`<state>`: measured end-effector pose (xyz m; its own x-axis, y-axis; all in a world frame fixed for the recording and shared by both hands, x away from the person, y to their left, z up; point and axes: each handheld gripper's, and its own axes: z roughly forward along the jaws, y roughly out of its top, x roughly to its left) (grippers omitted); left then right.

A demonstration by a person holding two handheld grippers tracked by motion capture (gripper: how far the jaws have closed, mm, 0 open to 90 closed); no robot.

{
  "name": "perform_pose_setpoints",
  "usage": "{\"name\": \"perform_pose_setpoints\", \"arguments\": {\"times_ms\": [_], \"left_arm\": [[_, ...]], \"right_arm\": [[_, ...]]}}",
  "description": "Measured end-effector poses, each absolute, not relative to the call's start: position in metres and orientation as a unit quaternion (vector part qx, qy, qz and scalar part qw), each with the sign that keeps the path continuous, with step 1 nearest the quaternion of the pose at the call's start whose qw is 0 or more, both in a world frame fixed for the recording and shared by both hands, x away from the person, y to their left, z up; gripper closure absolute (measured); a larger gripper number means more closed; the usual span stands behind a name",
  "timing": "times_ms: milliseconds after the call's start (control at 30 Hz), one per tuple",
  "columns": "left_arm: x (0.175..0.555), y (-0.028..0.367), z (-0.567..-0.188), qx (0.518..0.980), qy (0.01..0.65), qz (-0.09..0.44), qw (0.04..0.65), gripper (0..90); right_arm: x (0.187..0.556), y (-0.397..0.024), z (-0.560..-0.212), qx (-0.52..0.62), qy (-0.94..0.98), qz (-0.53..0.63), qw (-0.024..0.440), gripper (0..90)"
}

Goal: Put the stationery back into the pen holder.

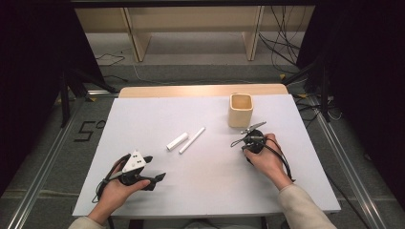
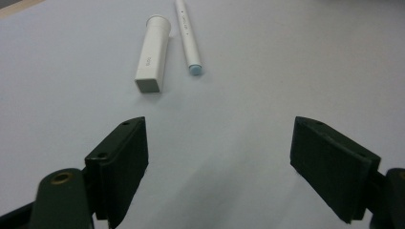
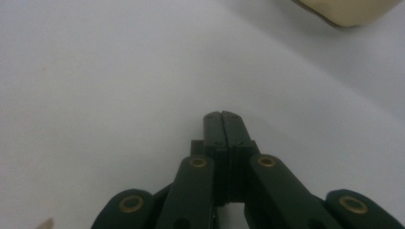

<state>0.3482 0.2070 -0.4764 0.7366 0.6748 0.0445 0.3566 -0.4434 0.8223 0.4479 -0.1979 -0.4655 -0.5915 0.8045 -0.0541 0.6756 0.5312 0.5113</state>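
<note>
A: What is closest to us?

B: Two hands, each holding a gripper. The left gripper [image 1: 155, 169] is low on the left of the white table [image 1: 143, 109]. Its two black jaws are wide apart. Nothing is between them, just bare table.

A: And the other one?

B: The right gripper [image 1: 240, 142] is a bit farther up, on the right side. Its jaws are pressed together, flat against each other. They hold nothing. In the right gripper view you can see them meet in the middle, over the white table.

A: What is in front of the left gripper?

B: Two white things lie side by side in the middle of the table. One is a short cap [image 2: 153, 60]. It has a square end near the gripper and a round rim at the far end. The other is a thin pen [image 2: 187, 37] with a light blue tip. The tip points toward the gripper. They lie just beside each other and are not touching. Both are well apart from the jaws.

A: Where are they from the right gripper?

B: Off to its left, near but not touching.

A: What is farther back?

B: A cream square cup [image 1: 240, 109] stands upright near the far edge, just past the right gripper.

A: And behind the table?

B: A grey floor, some black cables [image 1: 282, 43] and wooden legs [image 1: 136, 33].
</note>
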Motion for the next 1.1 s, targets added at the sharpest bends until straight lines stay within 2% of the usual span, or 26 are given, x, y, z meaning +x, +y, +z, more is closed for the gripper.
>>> {"name": "perform_pose_setpoints", "arguments": {"times_ms": [1100], "left_arm": [[0.3476, 0.208, -0.4759, 0.83, 0.308, 0.188, 0.424, 20.9]], "right_arm": [[0.4386, -0.1908, -0.4674, 0.411, 0.877, 0.211, 0.132, 90.0]]}}
